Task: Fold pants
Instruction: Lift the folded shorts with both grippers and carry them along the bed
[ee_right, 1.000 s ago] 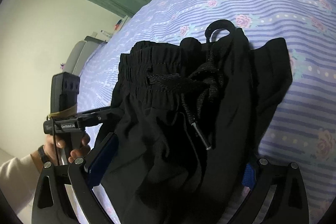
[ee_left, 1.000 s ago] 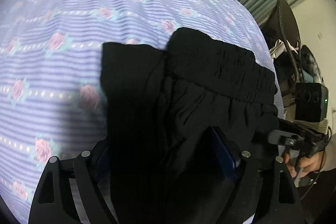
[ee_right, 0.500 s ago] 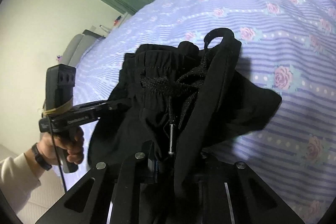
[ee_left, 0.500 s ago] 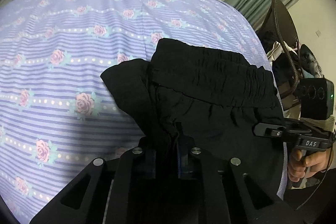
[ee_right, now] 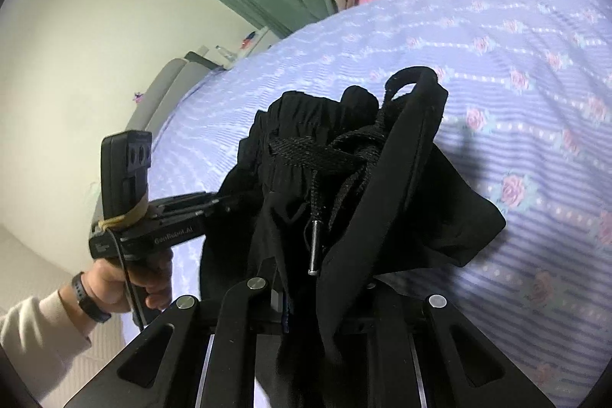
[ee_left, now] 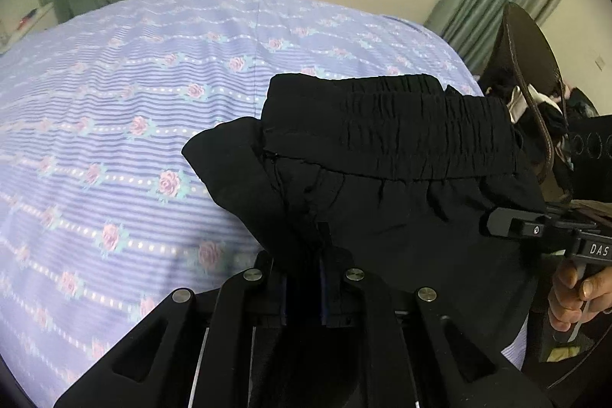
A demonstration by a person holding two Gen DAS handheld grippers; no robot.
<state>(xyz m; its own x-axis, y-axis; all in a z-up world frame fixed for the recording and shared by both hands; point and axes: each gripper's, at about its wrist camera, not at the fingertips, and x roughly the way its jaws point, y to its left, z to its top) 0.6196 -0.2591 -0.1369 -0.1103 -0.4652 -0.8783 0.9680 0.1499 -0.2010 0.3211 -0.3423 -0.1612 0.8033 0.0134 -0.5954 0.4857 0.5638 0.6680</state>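
Both the left gripper and right gripper pinch the black pants, whose folds hide their fingertips

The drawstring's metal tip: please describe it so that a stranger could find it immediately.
Find the black pants bunched on the purple floral bedsheet. From the knotted drawstring at their waistband, one cord hangs down. Its end is the metal tip, the only shiny silver piece against black cloth.

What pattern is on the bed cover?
Lavender stripes with pink roses and white dotted lines on the bed cover; clearest in the left wrist view.
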